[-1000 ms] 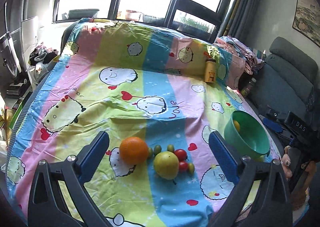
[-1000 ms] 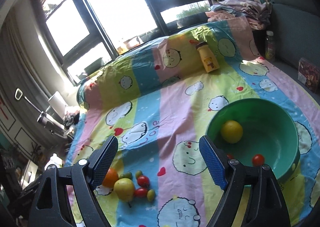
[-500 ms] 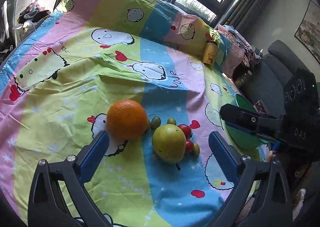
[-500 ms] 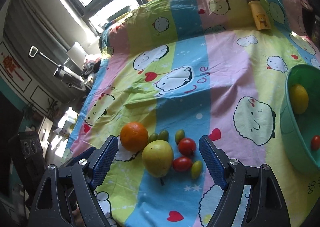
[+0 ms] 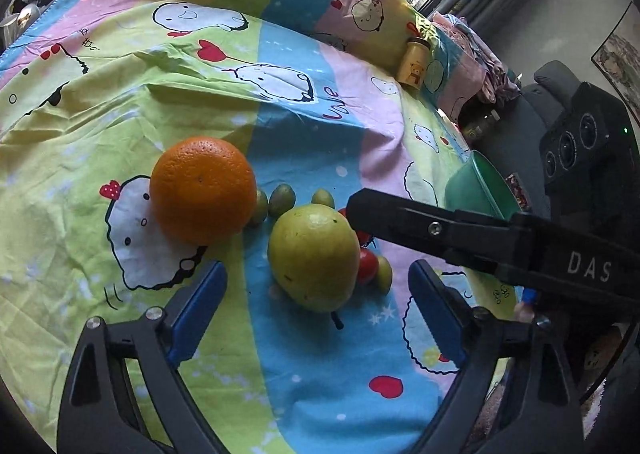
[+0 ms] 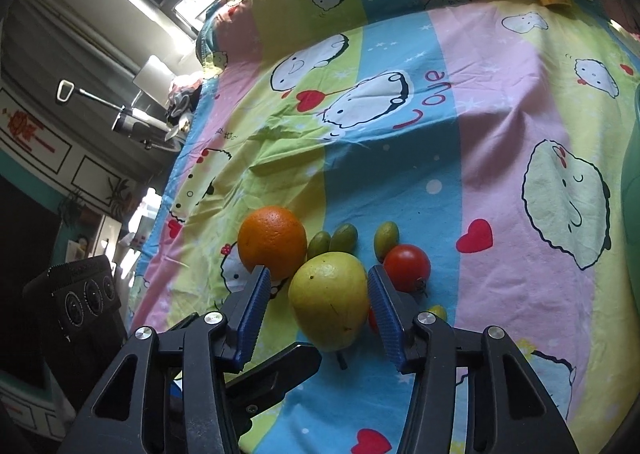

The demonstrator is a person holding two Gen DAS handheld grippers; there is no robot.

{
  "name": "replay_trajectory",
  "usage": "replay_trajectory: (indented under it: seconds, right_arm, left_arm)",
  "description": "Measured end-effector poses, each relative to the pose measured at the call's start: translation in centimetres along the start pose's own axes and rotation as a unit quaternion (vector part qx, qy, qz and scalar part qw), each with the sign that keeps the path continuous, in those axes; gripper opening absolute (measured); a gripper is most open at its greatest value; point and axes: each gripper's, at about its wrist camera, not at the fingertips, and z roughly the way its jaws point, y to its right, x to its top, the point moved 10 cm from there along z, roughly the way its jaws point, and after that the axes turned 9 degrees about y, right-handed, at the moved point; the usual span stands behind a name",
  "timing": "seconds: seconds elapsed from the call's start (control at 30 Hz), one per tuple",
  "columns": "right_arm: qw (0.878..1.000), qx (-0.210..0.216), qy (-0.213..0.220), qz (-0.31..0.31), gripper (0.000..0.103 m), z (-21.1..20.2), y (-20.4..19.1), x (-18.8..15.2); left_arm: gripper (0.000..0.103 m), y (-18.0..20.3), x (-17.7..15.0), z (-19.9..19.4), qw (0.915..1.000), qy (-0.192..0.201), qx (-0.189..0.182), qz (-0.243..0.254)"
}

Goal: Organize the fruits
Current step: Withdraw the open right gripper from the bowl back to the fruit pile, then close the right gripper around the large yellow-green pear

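A: On the striped cartoon bedsheet [image 5: 304, 126] the fruit lies in one cluster: an orange [image 5: 203, 190], a yellow-green pear [image 5: 314, 256] just right of it, small green fruits [image 5: 282, 200] behind them, and red tomatoes [image 6: 407, 267] at the pear's right.

B: Where do the grippers stand?

A: The right gripper [image 6: 318, 300] straddles the pear. Its jaws have just been closing, and the blue pads [image 6: 382, 302] sit either side of the fruit; the right pad looks to be at its skin, while a gap shows on the left, so it is not yet pinched.

B: And the left gripper?

A: The left gripper [image 5: 316, 306] hovers in front of the same pear with jaws spread wide, having just narrowed a little, nothing between them pressed.

B: The bowl?

A: The green bowl [image 5: 476, 190] sits at the sheet's right edge, well apart from the cluster. A yellow bottle [image 5: 416, 62] lies far back.
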Motion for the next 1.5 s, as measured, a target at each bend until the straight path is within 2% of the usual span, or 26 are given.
replay_trajectory:
  seconds: [0.3, 0.5, 0.6, 0.87, 1.2, 1.5]
  right_arm:
    - [1.0, -0.016, -0.019, 0.006, 0.053, 1.5, 0.7, -0.7]
    - [0.999, -0.028, -0.027, -0.005, 0.053, 2.3, 0.7, -1.0]
    - [0.999, -0.029, -0.027, -0.008, 0.054, 2.6, 0.6, -1.0]
    - [0.999, -0.029, -0.026, -0.016, 0.054, 2.7, 0.5, -1.0]
    - [0.999, -0.021, -0.029, -0.006, 0.054, 3.1, 0.6, -1.3]
    - [0.999, -0.019, -0.033, -0.022, 0.056, 3.2, 0.1, -1.7]
  left_arm:
    - [0.081, 0.0, -0.5, 0.7, 0.9998, -0.016, -0.004, -0.012]
    - [0.081, -0.1, -1.2, 1.3, 0.9993, -0.032, -0.006, -0.017]
    - [0.079, -0.5, -1.5, 1.8, 0.9991, -0.038, 0.007, -0.017]
    - [0.076, -0.8, -1.4, 1.9, 0.9992, -0.034, 0.011, -0.016]
    - [0.056, -0.8, -1.4, 2.1, 0.9993, -0.031, 0.018, -0.006]
    - [0.055, -0.5, -1.6, 2.0, 0.9992, -0.033, 0.021, 0.003]
